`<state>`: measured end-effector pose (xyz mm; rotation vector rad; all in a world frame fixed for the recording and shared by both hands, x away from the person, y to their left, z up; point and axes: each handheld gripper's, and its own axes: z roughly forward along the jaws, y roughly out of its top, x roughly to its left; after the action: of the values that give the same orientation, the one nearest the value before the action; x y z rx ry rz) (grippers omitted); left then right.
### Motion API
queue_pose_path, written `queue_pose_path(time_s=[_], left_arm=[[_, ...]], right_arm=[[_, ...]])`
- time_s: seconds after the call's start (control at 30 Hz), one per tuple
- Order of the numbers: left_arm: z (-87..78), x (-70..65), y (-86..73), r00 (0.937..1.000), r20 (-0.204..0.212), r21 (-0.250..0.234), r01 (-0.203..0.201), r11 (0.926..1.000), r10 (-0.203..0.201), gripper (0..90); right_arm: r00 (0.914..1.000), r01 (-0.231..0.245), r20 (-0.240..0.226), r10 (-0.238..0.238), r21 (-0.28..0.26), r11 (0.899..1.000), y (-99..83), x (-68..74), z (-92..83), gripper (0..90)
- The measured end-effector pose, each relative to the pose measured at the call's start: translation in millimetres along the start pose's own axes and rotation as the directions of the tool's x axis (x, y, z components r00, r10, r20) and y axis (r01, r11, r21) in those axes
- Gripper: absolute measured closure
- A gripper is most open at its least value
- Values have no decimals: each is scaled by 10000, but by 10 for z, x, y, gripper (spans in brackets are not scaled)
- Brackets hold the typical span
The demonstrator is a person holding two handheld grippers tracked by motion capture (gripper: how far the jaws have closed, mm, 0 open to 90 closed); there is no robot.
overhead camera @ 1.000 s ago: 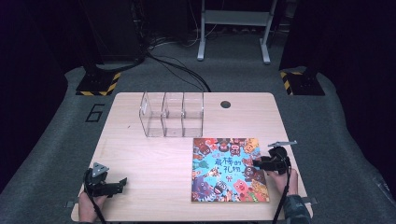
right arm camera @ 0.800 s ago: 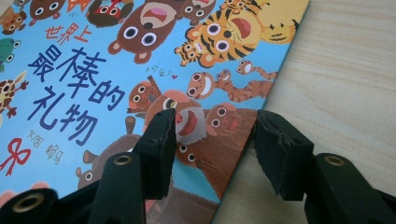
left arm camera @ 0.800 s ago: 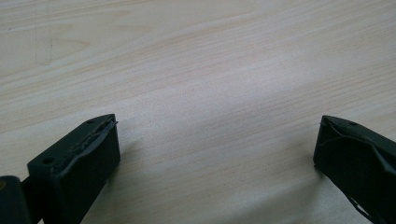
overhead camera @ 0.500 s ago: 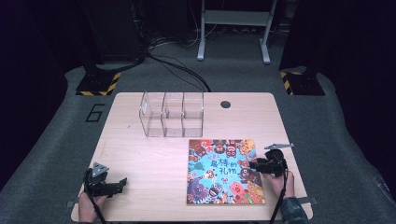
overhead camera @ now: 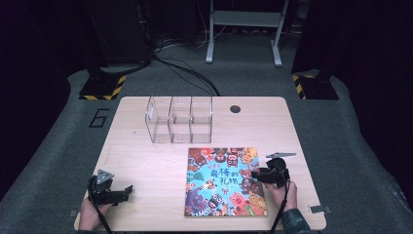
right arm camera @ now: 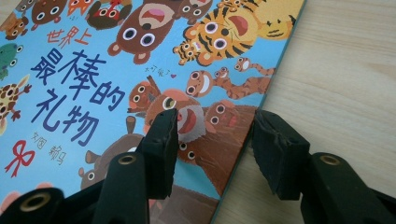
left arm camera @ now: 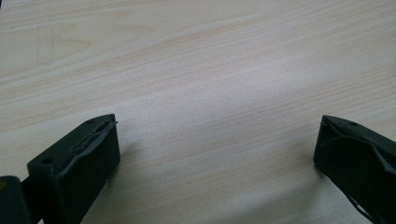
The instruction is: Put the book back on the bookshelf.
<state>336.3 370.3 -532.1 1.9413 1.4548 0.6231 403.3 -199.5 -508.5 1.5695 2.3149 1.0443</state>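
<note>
book: picture book (overhead camera: 224,181) flat on tabletop (overhead camera: 146,161), just in front of clear three-slot organizer (overhead camera: 179,119), not touching it
right hand-held gripper (right arm camera: 212,128): part open, straddling book's right edge, one jaw on the cover, other on the wood; no grip closed
left hand-held gripper (left arm camera: 217,140): wide open, holds nothing, well left of book
progress: early; book not lifted, likely bound for a slot
</note>
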Motion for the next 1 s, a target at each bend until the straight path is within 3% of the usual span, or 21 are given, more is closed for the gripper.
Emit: queue_pose_path(time_s=[0.07, 0.17, 0.3, 0.63, 0.7, 0.77, 0.83, 0.9, 0.93, 0.97, 1.0], left_arm=[[-9, -22, 44, 9999, -74, 471, 71, 9989, -67, 3], [9, -75, 95, 10000, -13, 704, 36, 9975, -35, 2], [18, -244, 182, 9993, 370, 244, 41, 9997, -50, 1], [211, -749, 364, 9905, 1213, 89, -663, 9978, 647, 18], [235, -837, 387, 9869, 1430, -9, -760, 9971, 753, 44], [265, -921, 406, 9844, 1494, 18, -942, 9956, 929, 144], [308, -986, 421, 9786, 1778, 63, -1065, 9943, 1037, 148], [336, -1038, 425, 9803, 1705, -31, -1010, 9949, 1001, 155], [340, -1043, 433, 9777, 1784, -11, -1123, 9937, 1107, 155], [349, -1062, 438, 9773, 1881, -49, -979, 9952, 971, 151], [346, -1056, 450, 9746, 1774, 118, -1408, 9900, 1365, 151]], right_arm=[[10000, -33, 18, 33, 64, 10000, 11, 42, 16, 511], [10000, -28, 11, 28, 118, 9999, 25, 92, 38, 511], [10000, -26, 15, 26, 133, 9999, 33, 144, 62, 513], [9997, 234, -57, -232, 367, 9991, 98, 312, 152, 515], [9997, 224, -88, -221, 345, 9992, 101, 338, 165, 516], [9996, 275, -14, -274, 369, 9989, 101, 357, 165, 521], [9994, 350, -36, -349, 336, 9988, 111, 353, 159, 543], [9985, 511, -187, -506, 298, 9982, 112, 329, 150, 499], [9985, 514, -176, -509, 260, 9983, 115, 326, 151, 493], [9991, 397, -176, -393, 213, 9990, 122, 336, 149, 487], [9972, 733, -167, -730, 139, 9972, 137, 320, 150, 478]])
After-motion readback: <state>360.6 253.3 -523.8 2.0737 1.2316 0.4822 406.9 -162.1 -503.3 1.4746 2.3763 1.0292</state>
